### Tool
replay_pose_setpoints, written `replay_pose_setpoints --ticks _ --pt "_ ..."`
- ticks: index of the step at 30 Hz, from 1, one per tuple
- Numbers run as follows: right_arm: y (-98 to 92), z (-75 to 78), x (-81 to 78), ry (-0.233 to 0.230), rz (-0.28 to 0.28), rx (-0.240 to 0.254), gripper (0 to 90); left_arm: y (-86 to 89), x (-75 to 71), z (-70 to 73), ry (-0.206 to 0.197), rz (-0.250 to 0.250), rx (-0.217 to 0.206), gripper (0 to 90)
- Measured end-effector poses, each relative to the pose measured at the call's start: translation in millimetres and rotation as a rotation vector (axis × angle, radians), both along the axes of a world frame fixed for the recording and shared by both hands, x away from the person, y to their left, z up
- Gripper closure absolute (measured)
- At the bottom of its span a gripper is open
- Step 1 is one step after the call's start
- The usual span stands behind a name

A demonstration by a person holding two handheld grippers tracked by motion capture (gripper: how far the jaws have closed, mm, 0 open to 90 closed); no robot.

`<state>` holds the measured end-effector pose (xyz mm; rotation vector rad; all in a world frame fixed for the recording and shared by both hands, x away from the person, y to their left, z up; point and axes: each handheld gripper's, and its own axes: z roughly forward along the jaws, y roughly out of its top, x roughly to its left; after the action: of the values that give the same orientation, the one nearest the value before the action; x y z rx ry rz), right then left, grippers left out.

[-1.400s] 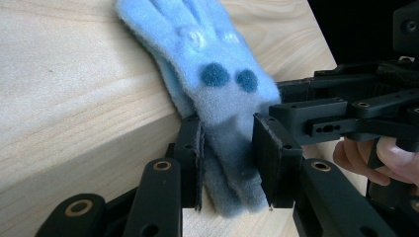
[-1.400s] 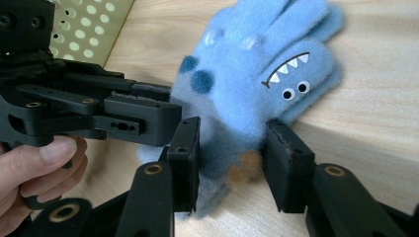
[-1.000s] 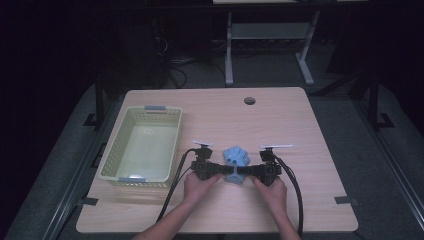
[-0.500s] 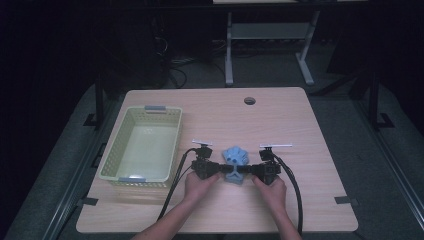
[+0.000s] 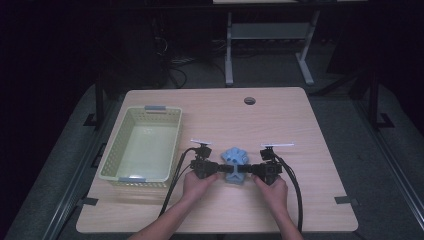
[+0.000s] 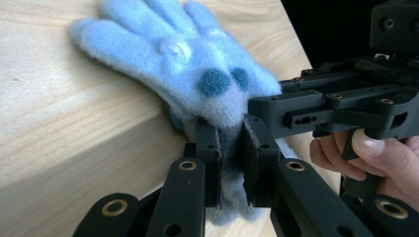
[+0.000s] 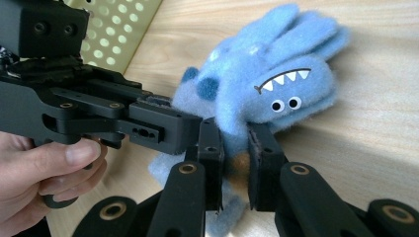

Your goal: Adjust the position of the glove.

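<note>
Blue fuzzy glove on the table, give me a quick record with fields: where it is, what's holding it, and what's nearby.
item: blue fuzzy glove with a monster face, teeth and googly eyes
place: on the wooden table, near the front edge, right of the basket
left gripper: shut on the glove's fabric
right gripper: shut on the glove from the opposite side
glove state: bunched between both grippers
nearby: pale green perforated basket, nothing visible inside
</note>
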<state>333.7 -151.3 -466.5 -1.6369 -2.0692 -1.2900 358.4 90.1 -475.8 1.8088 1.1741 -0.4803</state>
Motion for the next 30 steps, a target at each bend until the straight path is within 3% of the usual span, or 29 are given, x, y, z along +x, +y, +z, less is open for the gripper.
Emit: replay_pose_setpoints --ticks 6,16,19,30 --pt "-1.6 8.8 -3.8 -0.016 -0.003 0.009 79.2 1.3 -3.0 8.8 -0.022 -0.008 -0.027 80.0" --pt "5.9 34.1 -6.6 -0.083 0.01 0.021 79.3 12.2 -4.8 33.6 -0.077 -0.013 -0.043 80.0" --pt "9.0 40.2 -6.3 -0.089 0.016 0.035 79.3 18.4 -4.8 41.6 -0.105 -0.025 -0.048 80.0" --pt "30.1 71.2 -0.5 -0.148 0.063 0.053 79.3 46.2 -5.2 70.2 -0.148 -0.007 -0.092 80.0"
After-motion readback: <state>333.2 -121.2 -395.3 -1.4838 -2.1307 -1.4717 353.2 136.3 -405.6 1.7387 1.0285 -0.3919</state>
